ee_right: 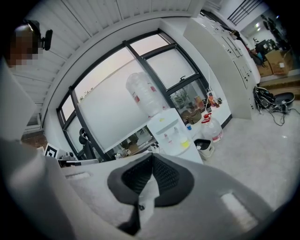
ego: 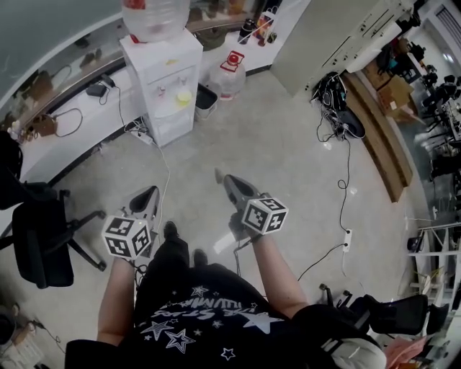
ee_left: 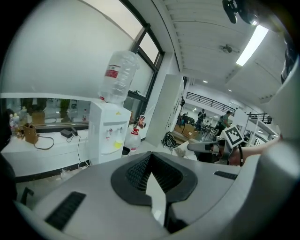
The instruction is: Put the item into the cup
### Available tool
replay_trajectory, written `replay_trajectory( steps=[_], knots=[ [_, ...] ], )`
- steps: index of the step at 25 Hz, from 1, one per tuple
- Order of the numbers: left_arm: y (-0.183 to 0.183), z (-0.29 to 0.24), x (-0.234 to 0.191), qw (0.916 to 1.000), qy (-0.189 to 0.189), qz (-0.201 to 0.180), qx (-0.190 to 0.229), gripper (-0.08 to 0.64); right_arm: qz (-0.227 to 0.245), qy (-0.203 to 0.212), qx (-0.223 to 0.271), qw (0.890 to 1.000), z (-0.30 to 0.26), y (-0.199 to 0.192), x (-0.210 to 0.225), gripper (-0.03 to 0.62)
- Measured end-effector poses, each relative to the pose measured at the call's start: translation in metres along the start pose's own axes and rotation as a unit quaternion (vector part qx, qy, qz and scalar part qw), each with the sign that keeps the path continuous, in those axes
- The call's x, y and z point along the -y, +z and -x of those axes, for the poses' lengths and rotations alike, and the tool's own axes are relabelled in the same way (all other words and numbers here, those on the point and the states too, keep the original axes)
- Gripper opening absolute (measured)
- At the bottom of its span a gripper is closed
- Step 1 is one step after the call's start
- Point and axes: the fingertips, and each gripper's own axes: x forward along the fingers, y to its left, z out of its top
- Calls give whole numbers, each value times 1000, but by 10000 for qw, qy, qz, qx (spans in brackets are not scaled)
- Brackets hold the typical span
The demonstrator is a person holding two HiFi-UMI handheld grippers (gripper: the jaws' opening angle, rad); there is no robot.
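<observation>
Standing on a pale grey floor (ego: 274,144) in an open workroom, a person in a dark star-printed top holds both tools out low in front of the body. A long white counter (ego: 72,122) curves along the window wall at the left. A white water dispenser (ego: 169,79) stands against it, carrying a big clear bottle (ego: 155,18) upside down on top. A black office chair (ego: 43,238) is at the person's left, well apart from the dispenser. A spare water jug (ego: 230,72) with a red cap stands on the floor just beside the dispenser.

The left gripper (ego: 149,194) and the right gripper (ego: 225,180) both point toward the dispenser. Each has its jaws pressed together with nothing between them.

A small yellow thing (ego: 184,96) sits in the dispenser's tap recess. I cannot tell whether it is the cup, and I cannot make out the item in any view.
</observation>
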Motion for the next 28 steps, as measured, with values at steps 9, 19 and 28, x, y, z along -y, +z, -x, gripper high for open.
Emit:
replay_trajectory(
  steps=[9, 19, 28],
  knots=[
    [51, -44, -61, 9997, -223, -103, -12, 6, 57, -124, 70, 9999, -76, 42, -4, 2],
    [86, -67, -123, 9991, -408, -76, 44, 6, 66, -350, 129, 9993, -141, 65, -7, 2],
    [81, -87, -165, 9982, -564, 5, -190, 6, 127, -638, 25, 9979, -168, 66, 7, 2]
  ],
)
